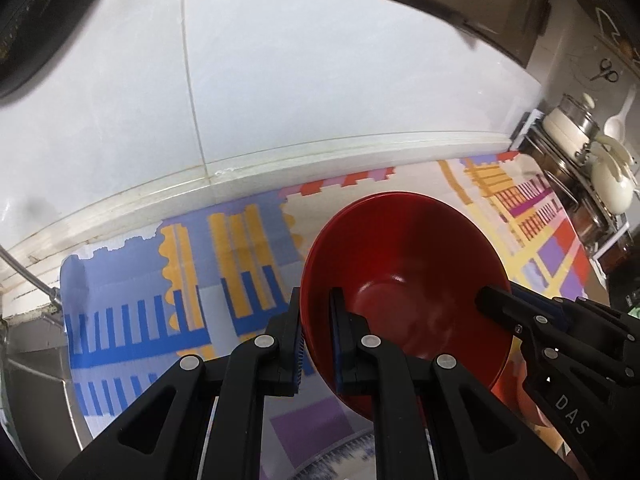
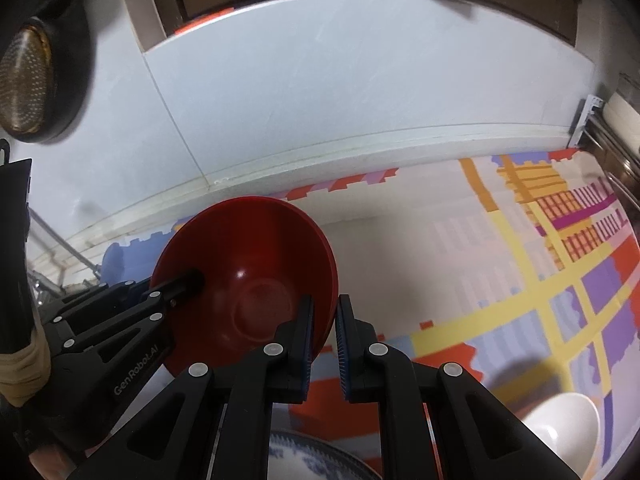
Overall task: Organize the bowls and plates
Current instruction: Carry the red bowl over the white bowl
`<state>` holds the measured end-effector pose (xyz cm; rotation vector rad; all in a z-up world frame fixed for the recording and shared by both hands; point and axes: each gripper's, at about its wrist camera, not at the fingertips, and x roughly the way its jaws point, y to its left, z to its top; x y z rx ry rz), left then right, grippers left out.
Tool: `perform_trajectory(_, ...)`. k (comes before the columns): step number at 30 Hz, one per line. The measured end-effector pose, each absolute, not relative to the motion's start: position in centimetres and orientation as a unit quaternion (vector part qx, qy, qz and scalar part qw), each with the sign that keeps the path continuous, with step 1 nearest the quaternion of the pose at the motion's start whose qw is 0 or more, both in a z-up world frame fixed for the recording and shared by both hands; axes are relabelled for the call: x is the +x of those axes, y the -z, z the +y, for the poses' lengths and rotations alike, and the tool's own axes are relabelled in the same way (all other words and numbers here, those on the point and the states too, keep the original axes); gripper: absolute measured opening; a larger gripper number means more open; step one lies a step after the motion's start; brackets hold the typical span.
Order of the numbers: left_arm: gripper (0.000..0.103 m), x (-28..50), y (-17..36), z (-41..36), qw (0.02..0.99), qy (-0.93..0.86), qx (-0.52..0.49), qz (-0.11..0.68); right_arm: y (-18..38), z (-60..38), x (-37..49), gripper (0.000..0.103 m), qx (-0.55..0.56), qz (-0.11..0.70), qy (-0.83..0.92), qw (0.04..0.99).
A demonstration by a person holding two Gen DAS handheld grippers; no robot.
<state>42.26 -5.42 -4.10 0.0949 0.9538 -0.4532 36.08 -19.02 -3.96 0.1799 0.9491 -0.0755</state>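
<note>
A glossy red bowl [image 1: 400,260] hangs above the patterned mat [image 1: 160,280], and both grippers hold it. My left gripper [image 1: 316,300] is shut on the bowl's left rim, one pad inside and one outside. The right gripper [image 1: 500,304] reaches in from the right, one finger inside the bowl. In the right wrist view my right gripper [image 2: 325,308] is shut on the right rim of the red bowl [image 2: 248,260], with the left gripper [image 2: 192,280] on the opposite side. The rim looks doubled, as if two bowls were nested.
A white bowl [image 2: 560,428] sits on the mat at lower right. A blue-patterned plate [image 2: 312,456] lies under the grippers. A rack with jars [image 1: 580,140] stands at the right end. A strainer [image 2: 24,80] hangs at upper left. White wall tiles [image 1: 320,80] rise behind.
</note>
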Motion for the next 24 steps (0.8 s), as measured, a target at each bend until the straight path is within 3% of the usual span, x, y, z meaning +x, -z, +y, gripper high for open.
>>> perform_trajectory(24,0.014,31.3,0.4,-12.8,0.854,0.284,0.076,0.43,-1.2,-25.4,23.4,0.012,0.098,0.413,0.088,0.901)
